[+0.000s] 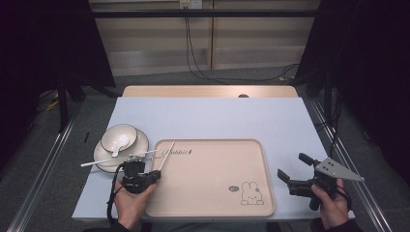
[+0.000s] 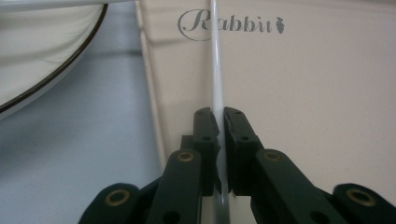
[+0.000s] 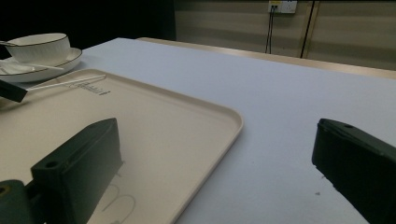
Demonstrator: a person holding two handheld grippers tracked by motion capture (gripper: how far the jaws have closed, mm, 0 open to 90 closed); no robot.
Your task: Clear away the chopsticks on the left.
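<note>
A cream tray (image 1: 212, 193) printed with a rabbit and the word "Rabbit" lies in the middle of the table. My left gripper (image 1: 156, 174) hovers at the tray's left edge, shut on a white chopstick (image 1: 167, 155) that points up and away toward the printed word. In the left gripper view the chopstick (image 2: 216, 70) runs straight up between the pressed jaws of the left gripper (image 2: 219, 116), over the tray (image 2: 303, 93). A second white chopstick (image 1: 116, 158) lies across the plate. Right of the tray, my right gripper (image 1: 294, 166) is held open with nothing between its jaws.
A white bowl (image 1: 119, 137) stands on a dark-rimmed plate (image 1: 141, 144) left of the tray, with a spoon (image 1: 115, 153) leaning at the bowl. The right gripper view shows the tray (image 3: 140, 121), the bowl (image 3: 39, 46) and bare white table to the right.
</note>
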